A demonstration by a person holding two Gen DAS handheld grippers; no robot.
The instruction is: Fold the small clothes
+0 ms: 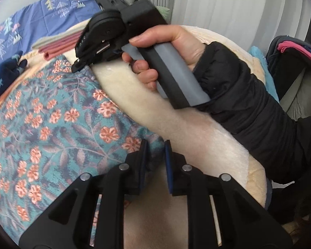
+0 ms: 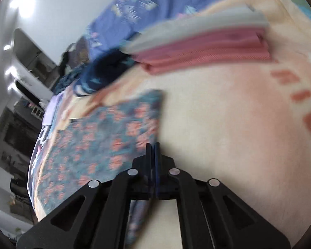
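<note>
On cream blanket, floral garment lies flat, filling left wrist view from 7 to 10 o'clock. Right gripper pinched fully closed on its right edge; left gripper nearly closed, a narrow gap showing, hem seemingly between the pads, grip uncertain. Lift both edges together, keep cloth taut, carry over evenly. Long axis runs 7 to 1 o'clock, far corner toward folded pink stack.

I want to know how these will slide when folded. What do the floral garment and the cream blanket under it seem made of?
Floral garment: looks like thin, matte printed fabric, lying flat with soft creases; fibre unclear. Cream blanket: looks like plush fleece, with a fuzzy, napped surface.
</note>
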